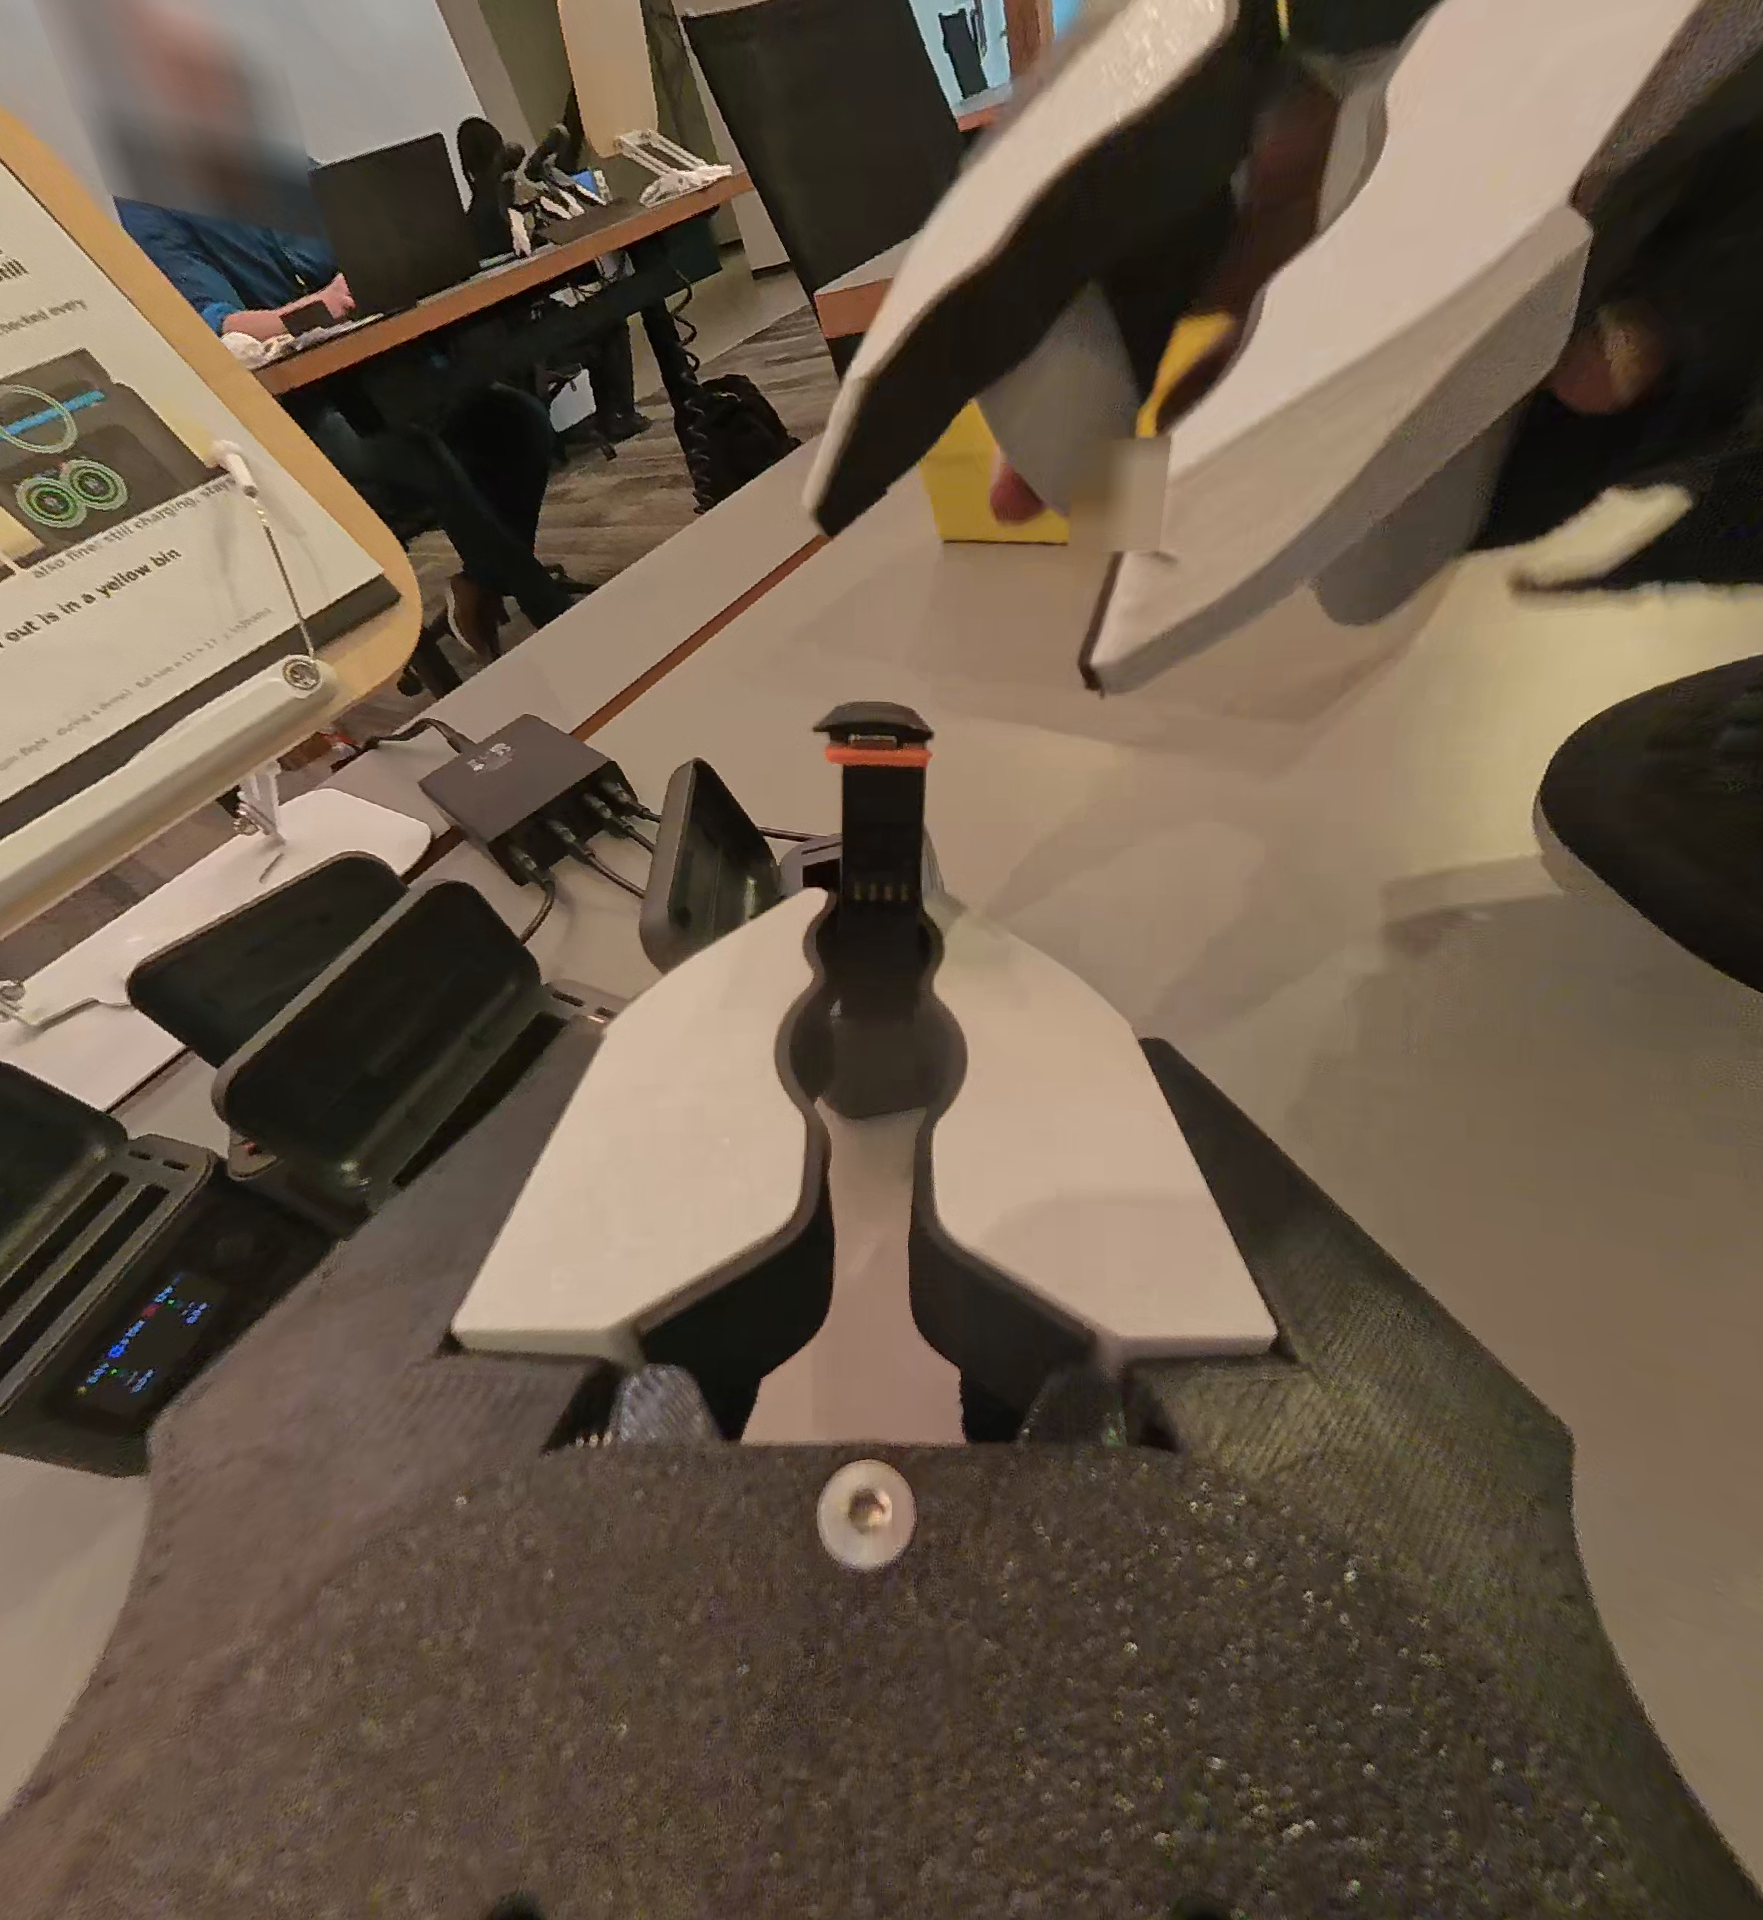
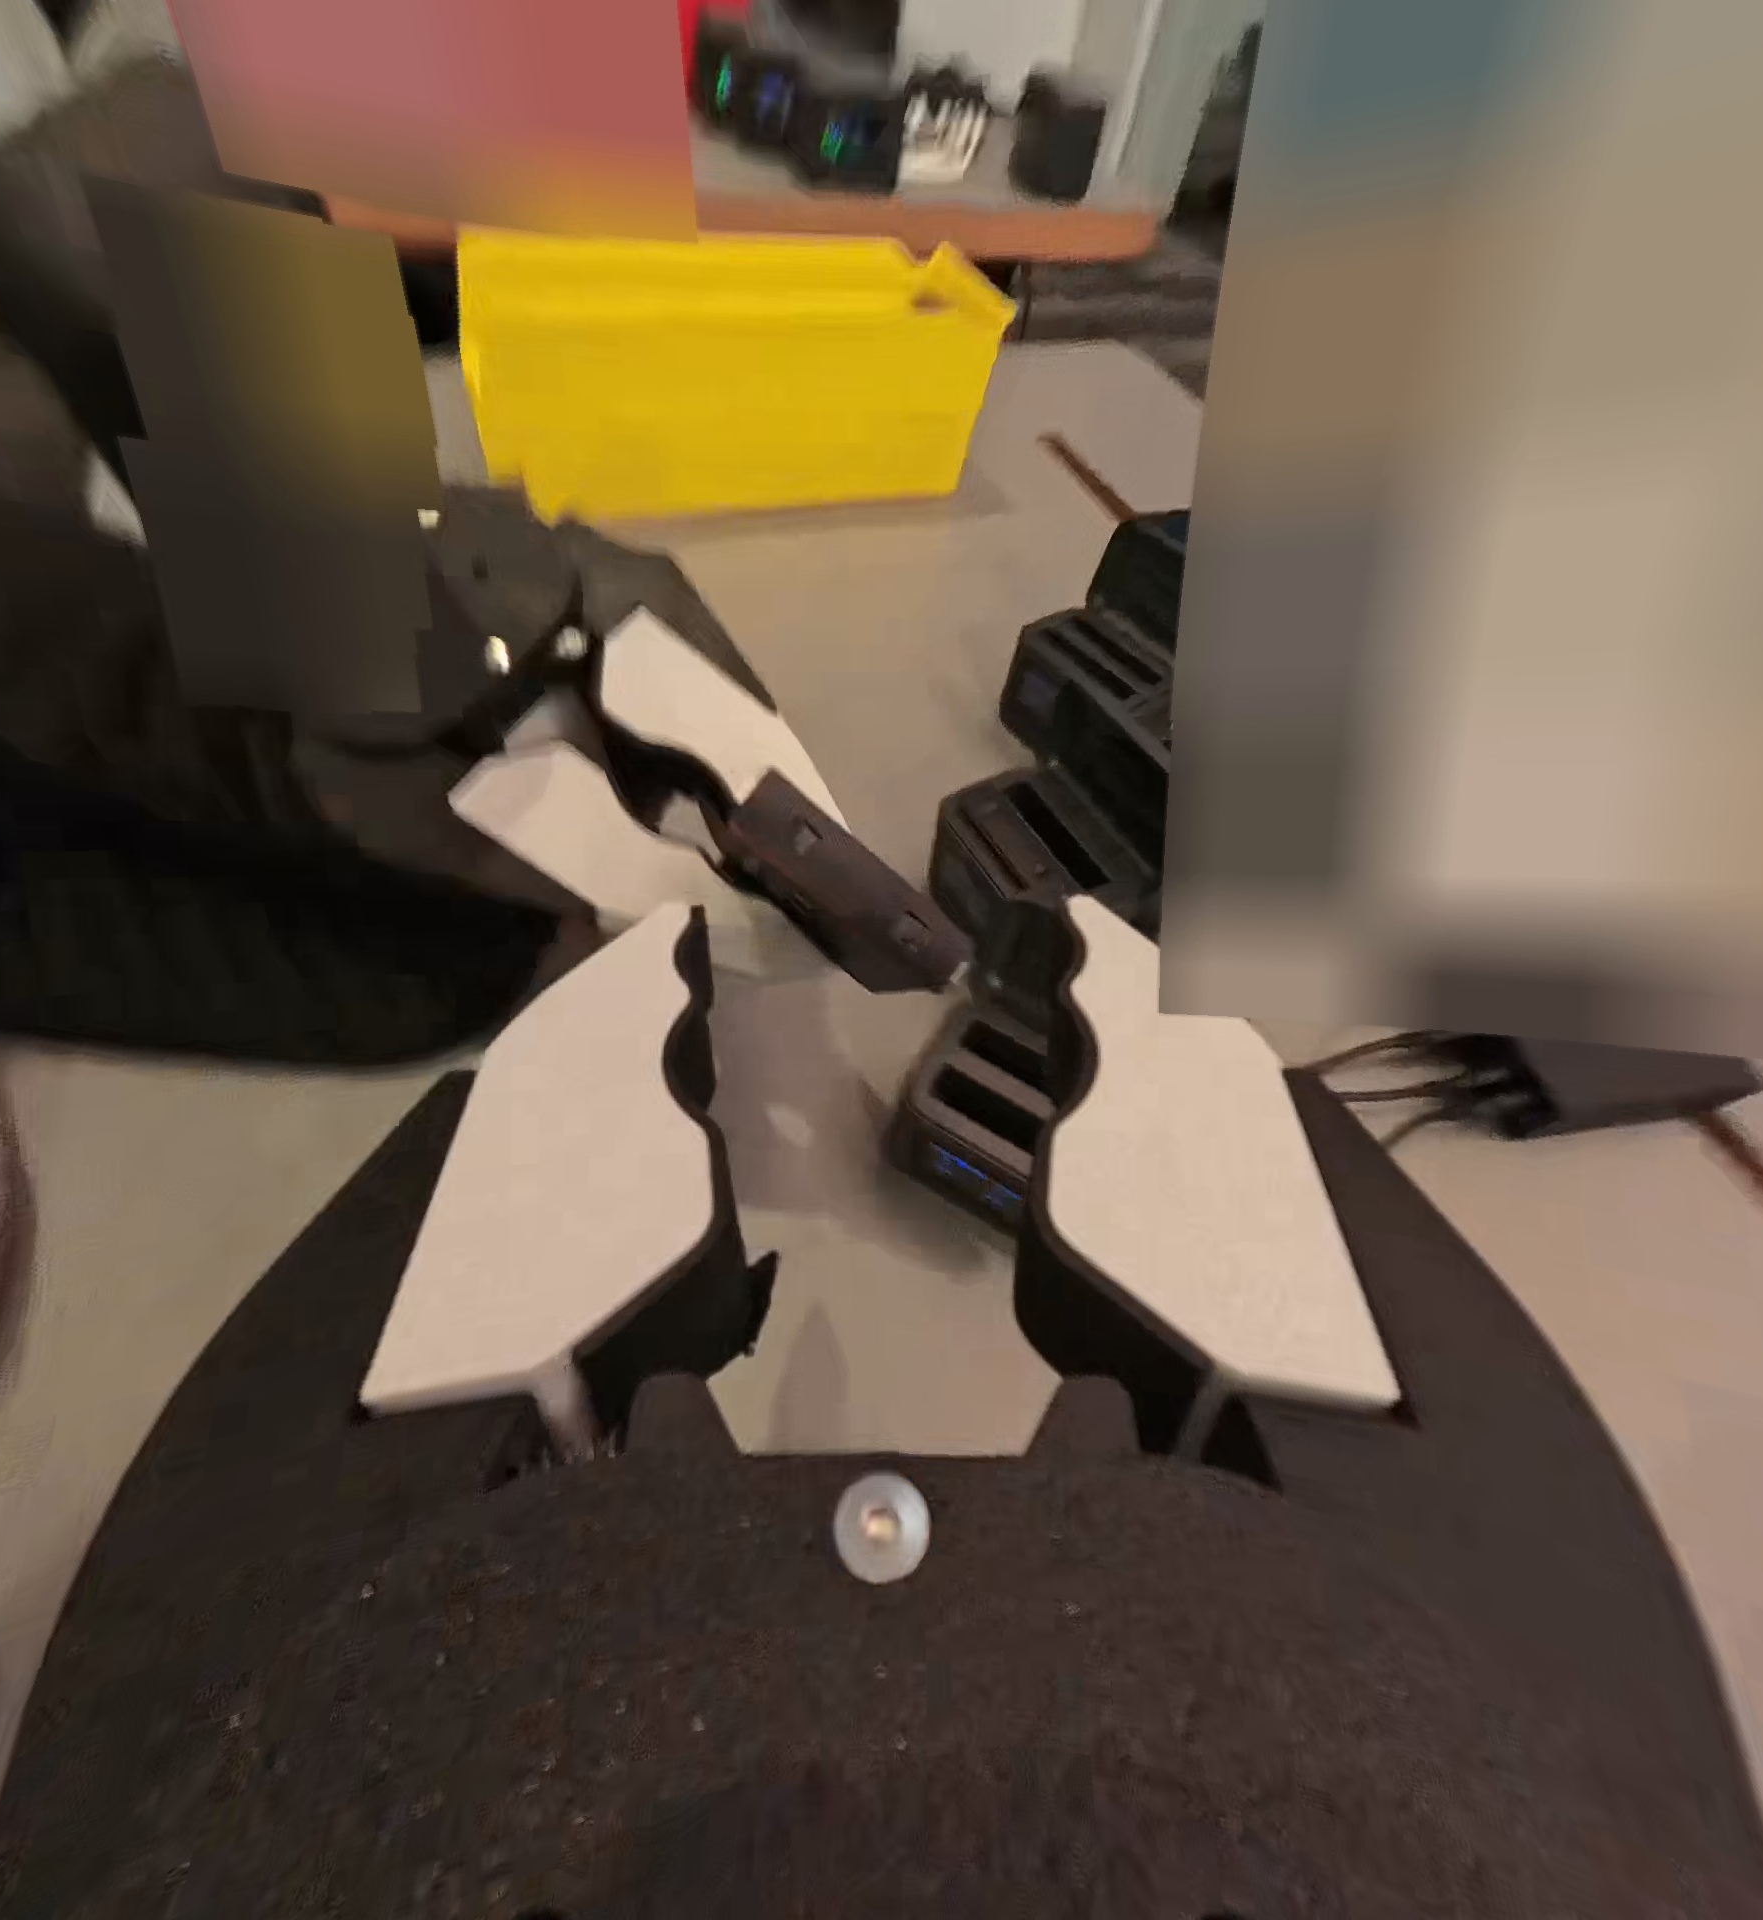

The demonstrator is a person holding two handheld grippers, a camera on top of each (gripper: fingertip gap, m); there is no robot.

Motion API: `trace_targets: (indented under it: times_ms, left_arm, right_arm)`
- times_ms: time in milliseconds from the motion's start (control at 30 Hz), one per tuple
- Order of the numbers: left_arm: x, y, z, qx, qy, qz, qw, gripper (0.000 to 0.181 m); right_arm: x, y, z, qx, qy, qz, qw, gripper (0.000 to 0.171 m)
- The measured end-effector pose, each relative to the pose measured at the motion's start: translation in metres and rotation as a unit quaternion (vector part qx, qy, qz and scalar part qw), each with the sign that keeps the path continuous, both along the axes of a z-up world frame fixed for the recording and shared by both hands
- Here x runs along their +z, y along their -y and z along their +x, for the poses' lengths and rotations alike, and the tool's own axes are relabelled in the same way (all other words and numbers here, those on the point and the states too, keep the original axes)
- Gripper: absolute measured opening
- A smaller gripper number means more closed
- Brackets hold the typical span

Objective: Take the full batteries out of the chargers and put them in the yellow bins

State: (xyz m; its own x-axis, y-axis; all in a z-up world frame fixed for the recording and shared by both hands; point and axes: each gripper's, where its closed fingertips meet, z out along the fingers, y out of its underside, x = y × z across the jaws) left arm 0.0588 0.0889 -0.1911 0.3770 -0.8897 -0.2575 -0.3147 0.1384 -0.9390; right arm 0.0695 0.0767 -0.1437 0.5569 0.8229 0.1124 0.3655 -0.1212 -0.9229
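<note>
A pale grey table is filling the foreground. Toward ten o'clock, a long wooden desk is standing on dark patterned carpet, with a seated person leaning on it.

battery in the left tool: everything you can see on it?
The battery is a slim black block, plastic by its look, with an orange band under a rounded cap at the far end and a row of small contacts near the fingers. The left tool is shut on it, holding it clear of the table.
</note>
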Motion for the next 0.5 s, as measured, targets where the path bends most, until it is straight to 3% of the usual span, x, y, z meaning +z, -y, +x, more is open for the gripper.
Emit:
trace_targets:
  times_ms: [100,200,500]
  left_arm:
    - [-0.002,0.002,0.001,-0.007,-0.004,-0.005,1.000,0.011]
    - [-0.006,0.004,0.003,-0.014,-0.011,-0.014,1.000,0.011]
    - [-0.012,0.009,0.006,-0.028,-0.026,-0.017,0.999,0.011]
  right_arm:
    - [-0.008,0.002,0.008,0.070,0.141,0.043,0.987,0.060]
    - [-0.012,0.002,0.008,0.134,0.225,0.055,0.963,0.054]
    - [-0.033,0.002,-0.007,0.235,0.337,0.039,0.911,0.040]
